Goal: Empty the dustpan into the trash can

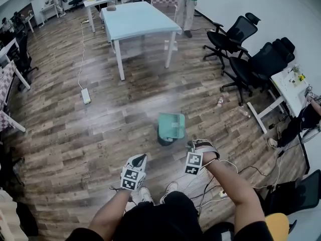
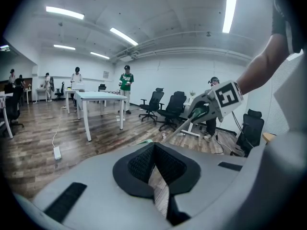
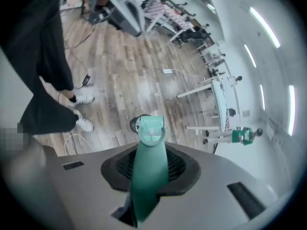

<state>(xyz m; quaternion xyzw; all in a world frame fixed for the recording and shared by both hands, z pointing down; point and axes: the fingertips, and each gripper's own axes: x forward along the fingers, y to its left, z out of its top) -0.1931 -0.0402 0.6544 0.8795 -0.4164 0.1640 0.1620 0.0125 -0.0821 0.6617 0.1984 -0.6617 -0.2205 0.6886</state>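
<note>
On the wooden floor (image 1: 75,129) before the person's shoes, the green dustpan (image 1: 171,126) hung over the dark trash can (image 1: 161,140), its handle gripped in the right gripper's (image 1: 196,150) jaws. The left gripper's (image 1: 138,160) jaws were closed on nothing. A power strip (image 1: 86,95), a white table (image 1: 135,19) and office chairs (image 1: 241,36) stood well apart from the can.

The person wears a black short-sleeved top (image 1: 150,222), black trousers (image 3: 43,80) and white sneakers (image 1: 145,195), which show just behind the left gripper (image 1: 141,158). Each gripper has a pale grey shell with black ribbed pads (image 3: 180,164) at its jaws, and a cube (image 1: 193,162) faced with black-and-white square markers sits at its rear. Thin white and dark cables (image 1: 233,165) trail away from behind the right gripper (image 1: 192,146).
</note>
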